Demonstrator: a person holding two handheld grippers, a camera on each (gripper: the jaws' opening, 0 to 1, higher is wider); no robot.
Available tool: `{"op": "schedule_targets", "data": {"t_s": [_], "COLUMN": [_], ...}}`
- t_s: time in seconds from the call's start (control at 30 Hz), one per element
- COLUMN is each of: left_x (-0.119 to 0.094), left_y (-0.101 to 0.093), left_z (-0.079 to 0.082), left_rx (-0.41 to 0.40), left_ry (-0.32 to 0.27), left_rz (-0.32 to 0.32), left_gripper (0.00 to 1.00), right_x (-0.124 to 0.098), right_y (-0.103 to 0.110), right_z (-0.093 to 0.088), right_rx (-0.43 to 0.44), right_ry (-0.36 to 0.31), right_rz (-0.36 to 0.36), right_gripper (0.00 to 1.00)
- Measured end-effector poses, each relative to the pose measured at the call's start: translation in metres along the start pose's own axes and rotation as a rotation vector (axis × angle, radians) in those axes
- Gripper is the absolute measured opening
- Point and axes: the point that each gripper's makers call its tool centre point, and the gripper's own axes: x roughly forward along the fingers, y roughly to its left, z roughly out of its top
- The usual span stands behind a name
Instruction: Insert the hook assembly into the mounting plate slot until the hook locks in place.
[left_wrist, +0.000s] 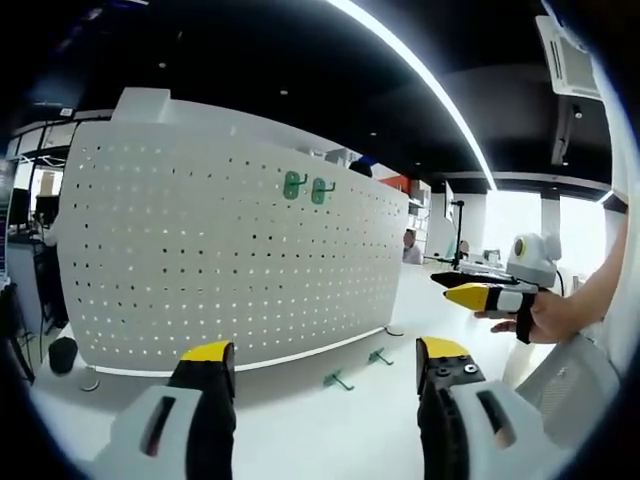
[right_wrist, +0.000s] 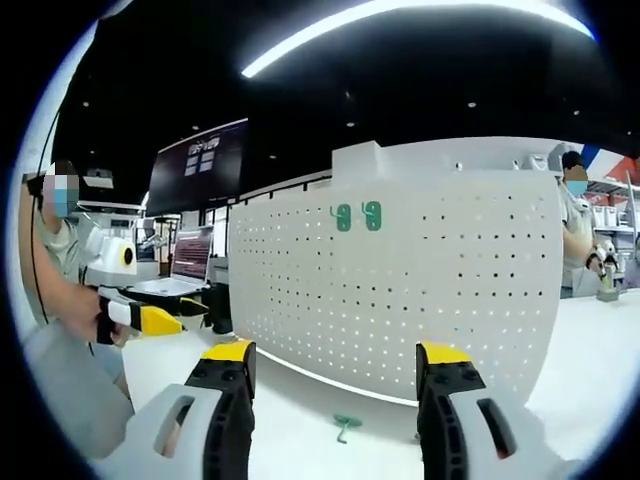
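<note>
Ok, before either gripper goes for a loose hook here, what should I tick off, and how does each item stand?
1. Left gripper open, empty: ok.
2. Right gripper open, empty: ok.
3. Pegboard upright on the table: ok.
4. Two green hooks mounted near the board's top: ok.
5. Loose hooks on the table before the board, reachable: ok.
6. Mounted hooks fully locked: cannot tell.

A white pegboard (left_wrist: 235, 255) is seen upright on the white table (left_wrist: 320, 430), with two green hooks (left_wrist: 306, 187) hung near its top. Two more hooks (left_wrist: 358, 368) are laid on the table. The left gripper (left_wrist: 325, 375) is held empty, jaws apart. The right gripper (left_wrist: 480, 292) is seen gripped in a hand (left_wrist: 545, 315).
</note>
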Motion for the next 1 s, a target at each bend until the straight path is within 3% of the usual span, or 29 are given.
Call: {"op": "schedule_targets", "data": {"t_s": [0.27,0.57,0.77,0.93,1.0], "left_x": [0.006,0.027,0.037,0.044,0.048], "left_y": [0.000,-0.003,-0.012,-0.021,-0.023], "left_z": [-0.001,-0.007,-0.016,-0.034,-0.034], "left_rx": [0.037,0.074,0.113,0.141,0.167], "left_ry": [0.028,0.100,0.167,0.285,0.290], "left_rz": [0.002,-0.058,-0.134,-0.213,-0.229], "left_gripper": [0.73,0.75,0.74,0.74,0.73], "right_x": [0.001,0.000,0.001,0.000,0.000], "right_y": [0.003,0.006,0.009,0.008,0.009], "right_z": [-0.003,-0.004,-0.005,-0.008,-0.008], "right_rx": [0.005,-0.002,0.013,0.015,0.017], "right_ry": [0.006,0.011,0.008,0.017,0.016], "right_rz": [0.009,0.020,0.034,0.038,0.039], "right_gripper": [0.62,0.61,0.61,0.60,0.60]}}
